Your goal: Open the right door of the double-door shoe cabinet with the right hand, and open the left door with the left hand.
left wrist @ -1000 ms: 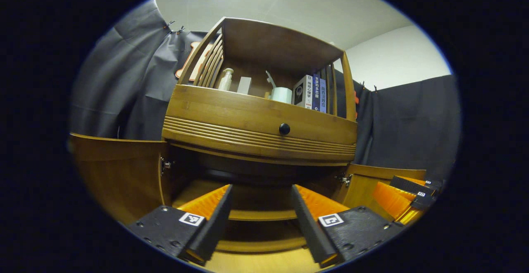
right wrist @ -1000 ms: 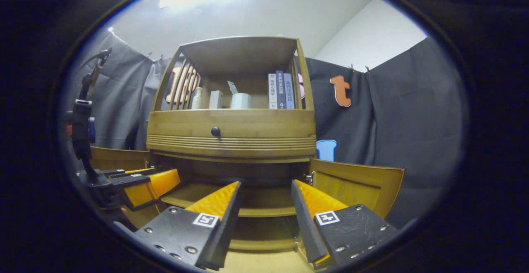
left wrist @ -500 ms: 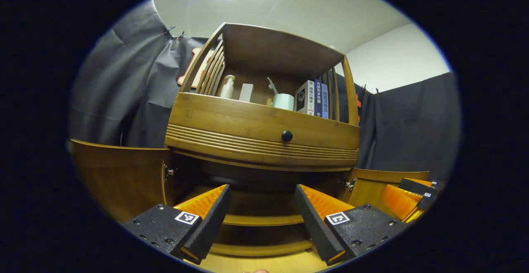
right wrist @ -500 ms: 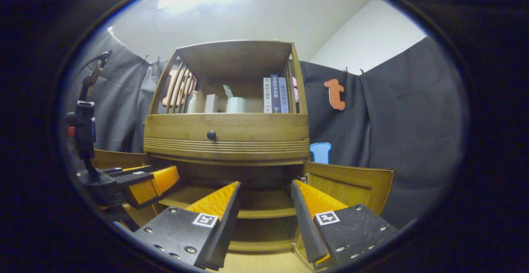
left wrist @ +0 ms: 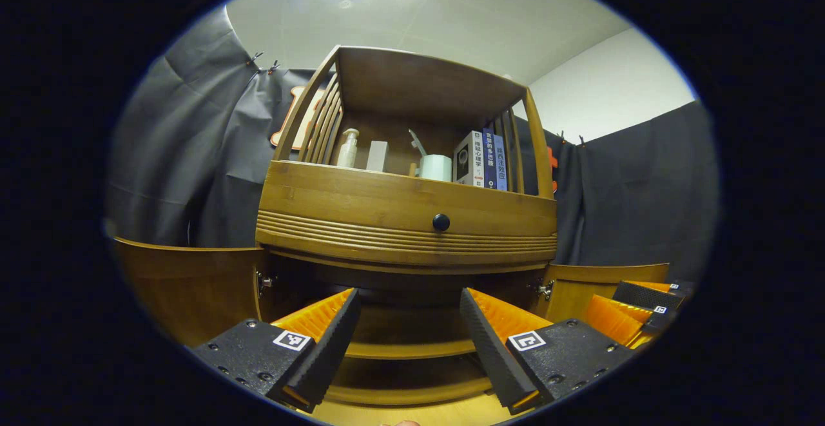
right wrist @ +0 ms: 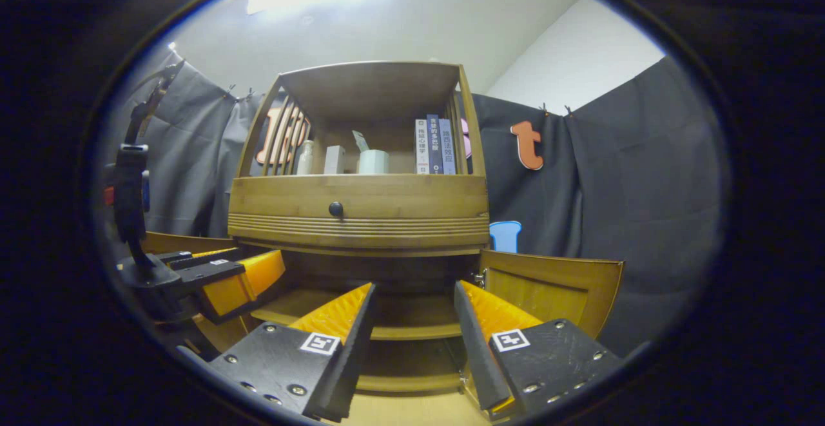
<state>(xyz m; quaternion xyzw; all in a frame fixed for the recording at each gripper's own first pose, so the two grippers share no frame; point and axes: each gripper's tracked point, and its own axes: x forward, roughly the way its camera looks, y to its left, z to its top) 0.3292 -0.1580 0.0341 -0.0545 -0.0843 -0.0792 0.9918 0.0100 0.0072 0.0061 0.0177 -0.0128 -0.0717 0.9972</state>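
Comparing your two views: the left gripper view puts the shoe cabinet (left wrist: 406, 213) at frame centre, with its left door (left wrist: 187, 284) swung wide at lower left and only a sliver of the right door (left wrist: 606, 278) at lower right. The right gripper view gives the right door (right wrist: 548, 284) more fully, standing open at lower right, plus a blue object (right wrist: 506, 236) just beyond the cabinet's side.

Your left hand-held gripper (left wrist: 407, 332) sits at the bottom of its view, fingers spread apart, holding and touching nothing; the open lower shelf (left wrist: 412, 348) shows between them. Your right hand-held gripper (right wrist: 412, 329) is likewise spread, empty, clear of both doors. In the right gripper view, your left hand-held gripper (right wrist: 219, 278) appears at lower left, before the left door (right wrist: 187, 243).
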